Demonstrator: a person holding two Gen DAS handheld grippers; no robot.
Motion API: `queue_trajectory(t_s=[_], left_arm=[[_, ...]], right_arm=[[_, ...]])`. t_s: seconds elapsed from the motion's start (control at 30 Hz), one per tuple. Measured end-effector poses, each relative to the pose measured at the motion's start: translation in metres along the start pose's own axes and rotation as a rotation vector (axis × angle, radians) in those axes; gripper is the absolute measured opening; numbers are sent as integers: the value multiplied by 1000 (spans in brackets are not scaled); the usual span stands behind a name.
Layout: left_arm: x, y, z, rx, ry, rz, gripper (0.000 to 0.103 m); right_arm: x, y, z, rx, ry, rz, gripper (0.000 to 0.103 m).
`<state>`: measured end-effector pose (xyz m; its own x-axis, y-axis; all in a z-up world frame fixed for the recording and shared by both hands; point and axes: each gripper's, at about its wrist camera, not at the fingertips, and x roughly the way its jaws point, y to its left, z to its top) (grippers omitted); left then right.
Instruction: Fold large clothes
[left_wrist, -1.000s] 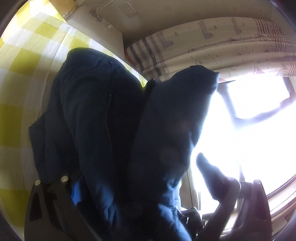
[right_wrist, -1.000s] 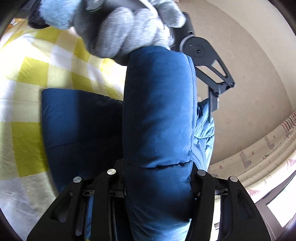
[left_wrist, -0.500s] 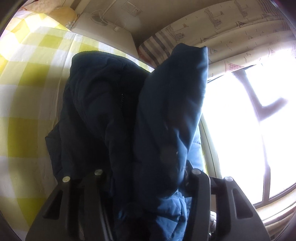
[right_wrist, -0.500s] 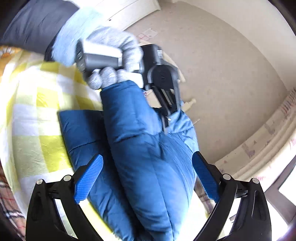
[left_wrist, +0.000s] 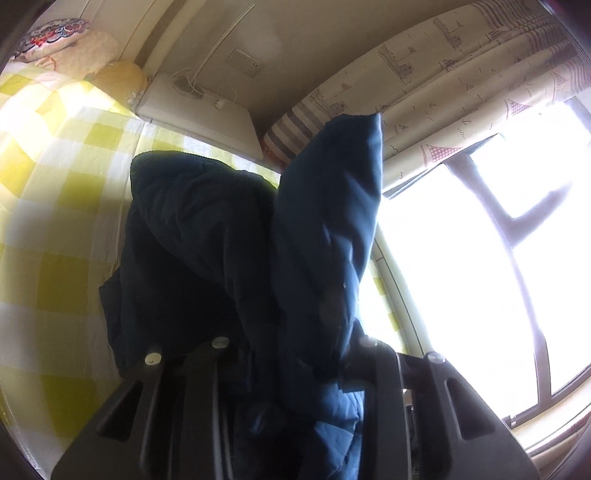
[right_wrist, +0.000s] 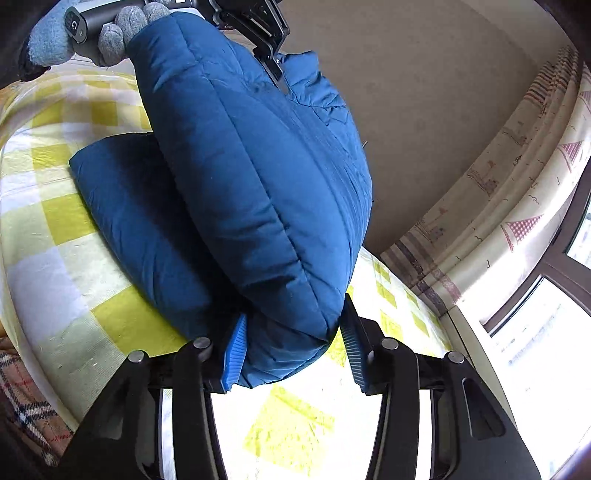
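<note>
A blue puffer jacket lies partly folded on a bed with a yellow-and-white checked sheet. My right gripper has its blue pads on either side of a thick fold of the jacket and pinches its lower edge. My left gripper is shut on another raised part of the jacket, which stands up between its fingers. In the right wrist view the left gripper and the gloved hand holding it show at the top, on the jacket's far end.
A white bedside cabinet with a cable stands at the head of the bed, pillows beside it. A patterned curtain and bright window lie to the right. A plaid blanket sits at the bed's edge.
The right gripper's jaws have narrowed from wide open onto the jacket's fold. The left gripper has lifted and tilted, bringing more of the cabinet and pillows into view.
</note>
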<state>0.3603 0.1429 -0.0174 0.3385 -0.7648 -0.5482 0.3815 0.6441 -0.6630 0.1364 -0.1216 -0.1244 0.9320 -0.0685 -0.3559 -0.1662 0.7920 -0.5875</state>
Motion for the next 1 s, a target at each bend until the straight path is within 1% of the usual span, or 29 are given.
queue_trajectory(t_s=[0.07, 0.1, 0.13, 0.17, 0.2, 0.23, 0.27, 0.3, 0.37, 0.4, 0.43, 0.47, 0.53, 0.6, 0.67, 0.73, 0.77, 0.83, 0.87, 0.9, 0.93, 0.97, 1.0], left_arm=[[-14, 4, -10, 28, -36, -3, 27], [-15, 15, -15, 30, -41, 1, 27], [-11, 31, -22, 7, -39, -1, 27], [-5, 52, -28, -40, -30, -3, 28], [2, 74, -36, -92, -20, -21, 29], [5, 94, -45, -141, -33, -84, 29], [4, 107, -53, -167, -55, -137, 29], [3, 113, -59, -166, -75, -149, 30], [-1, 115, -66, -152, -102, -142, 30], [-1, 114, -67, -149, -108, -140, 30], [-2, 114, -68, -148, -111, -139, 31], [-2, 116, -68, -149, -115, -141, 31], [-2, 116, -71, -152, -128, -153, 32], [-3, 121, -76, -163, -148, -167, 32], [-3, 121, -83, -173, -164, -170, 32], [-14, 123, -97, -171, -171, -161, 32], [-15, 122, -100, -168, -173, -152, 32], [-15, 118, -102, -161, -173, -138, 33], [-18, 116, -102, -155, -174, -130, 35], [-16, 110, -102, -145, -175, -115, 42], [-20, 105, -102, -131, -179, -81, 52], [-32, 104, -103, -118, -186, -34, 56], [-42, 101, -102, -109, -193, 9, 63]], right_arm=[[0, 3, -3, -5, 1, -9, 42], [1, 5, -5, -10, 3, -11, 42], [3, 4, -6, -11, 3, -10, 42], [6, 3, -8, -7, 10, -4, 42], [9, 1, -9, -5, 19, 5, 42], [11, -2, -9, -2, 27, 21, 42], [8, -2, -10, 6, 23, 46, 42], [6, -4, -10, 8, 23, 76, 42], [-2, -10, -10, -1, 27, 144, 43], [-9, -15, -11, 15, 23, 186, 43], [-16, -26, -9, 64, 3, 246, 43], [-25, -39, -4, 140, -35, 314, 43], [-33, -61, 13, 279, -105, 404, 43], [-33, -61, 38, 340, -133, 446, 43], [-22, -48, 68, 354, -123, 451, 43], [-5, -35, 97, 381, -93, 475, 45], [6, -32, 110, 392, -85, 488, 51], [20, -12, 126, 359, -60, 487, 57], [28, 4, 130, 304, -25, 482, 57], [36, 21, 127, 240, 19, 453, 58], [37, 31, 122, 204, 16, 428, 58], [36, 35, 115, 200, 0, 424, 59], [36, 35, 110, 214, -6, 438, 59]])
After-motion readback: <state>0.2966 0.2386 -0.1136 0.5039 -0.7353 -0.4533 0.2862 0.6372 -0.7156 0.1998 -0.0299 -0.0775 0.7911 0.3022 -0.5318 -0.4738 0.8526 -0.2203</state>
